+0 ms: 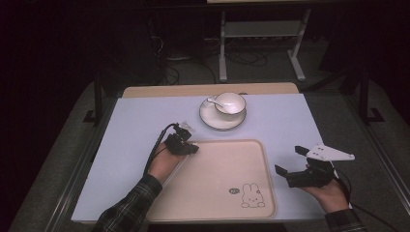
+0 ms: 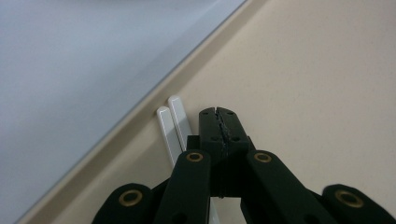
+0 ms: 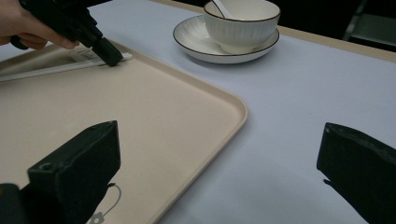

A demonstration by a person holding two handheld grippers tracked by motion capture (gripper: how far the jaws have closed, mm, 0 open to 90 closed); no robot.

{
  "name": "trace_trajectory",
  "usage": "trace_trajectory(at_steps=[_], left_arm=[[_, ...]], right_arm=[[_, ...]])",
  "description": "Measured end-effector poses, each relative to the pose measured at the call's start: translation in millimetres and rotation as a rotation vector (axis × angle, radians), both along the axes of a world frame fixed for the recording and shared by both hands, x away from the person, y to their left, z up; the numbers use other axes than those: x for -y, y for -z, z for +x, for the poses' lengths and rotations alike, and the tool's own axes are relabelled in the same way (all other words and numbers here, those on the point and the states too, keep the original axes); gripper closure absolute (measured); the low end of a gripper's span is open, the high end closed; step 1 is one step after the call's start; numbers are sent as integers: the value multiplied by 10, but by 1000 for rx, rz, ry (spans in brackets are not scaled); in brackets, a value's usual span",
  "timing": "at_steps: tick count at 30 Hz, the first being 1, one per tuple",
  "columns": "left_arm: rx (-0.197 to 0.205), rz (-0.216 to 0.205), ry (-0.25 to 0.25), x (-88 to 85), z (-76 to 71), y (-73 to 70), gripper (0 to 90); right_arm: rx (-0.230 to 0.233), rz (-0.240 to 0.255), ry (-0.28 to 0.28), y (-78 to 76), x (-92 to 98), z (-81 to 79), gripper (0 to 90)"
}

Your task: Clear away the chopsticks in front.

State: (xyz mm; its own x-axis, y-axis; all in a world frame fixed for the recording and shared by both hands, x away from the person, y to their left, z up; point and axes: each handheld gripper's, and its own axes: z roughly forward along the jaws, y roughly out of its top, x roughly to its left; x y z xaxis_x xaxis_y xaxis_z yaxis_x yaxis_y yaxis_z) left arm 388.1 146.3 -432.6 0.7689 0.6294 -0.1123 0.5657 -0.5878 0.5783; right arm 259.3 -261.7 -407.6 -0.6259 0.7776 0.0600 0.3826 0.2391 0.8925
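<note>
- State, left tongs [image 2: 219,112]: jaws pressed together, with nothing seen between the pads. The tips point down onto the floor of the tray [image 1: 269,180], near its far left corner.
- State, right tongs [image 1: 290,159]: jaws spread wide and empty, held off the tray's right rim above the table [image 1: 290,121].
- Work item: a pair of white chopsticks [image 2: 170,126] lies flat in the tray. In the left gripper view they sit just beside the closed jaws on their left, side by side, between the jaws and the tray rim. Their near ends run under the tongs' body. Contact with the jaw flank cannot be confirmed.
- Step in hand (judged): settling the chopsticks along the rim with the closed tips, or preparing to grip them.
- To nudge: apply the flat of the jaws sideways and low, at the chopsticks' middle, so both slide together and neither rolls over the other.
- To grip: lift the tips slightly, spread the jaws, shift toward the rim until both sticks lie between the pads, then close squarely across them.
- Caution: the rim wall leaves little room for the outer jaw, so lower it vertically.
- Beyond the left tongs' tips, well apart: a bowl [image 1: 231,102] with a spoon [image 1: 212,101] on a saucer [image 1: 212,121]. Avoid sweeping toward them.
</note>
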Motion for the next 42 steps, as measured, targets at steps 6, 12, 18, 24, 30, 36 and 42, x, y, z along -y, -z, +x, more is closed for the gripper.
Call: trace_trajectory(at_steps=[6,12,18,24,30,36,42], left_arm=[[-7,6,-19,-173,-63,-9,898],[-16,13,-35,-367,-171,-19,898],[-23,16,-47,-522,-270,-26,898],[-36,11,-51,-652,-380,-30,898],[-54,-1,-52,-757,-508,-32,897],[-56,-4,-53,-849,-671,-50,897],[-55,-5,-75,-943,-743,-51,897]], right_arm=[[0,0,0,0,-2,0,0],[1,-2,-1,-3,-5,-1,0],[3,-1,-2,-6,-8,-3,0],[3,-2,-1,-6,-9,-3,0],[2,-3,-1,-6,-9,-4,0],[1,-3,2,-8,-3,-7,0],[2,-6,0,-9,-15,-9,0]])
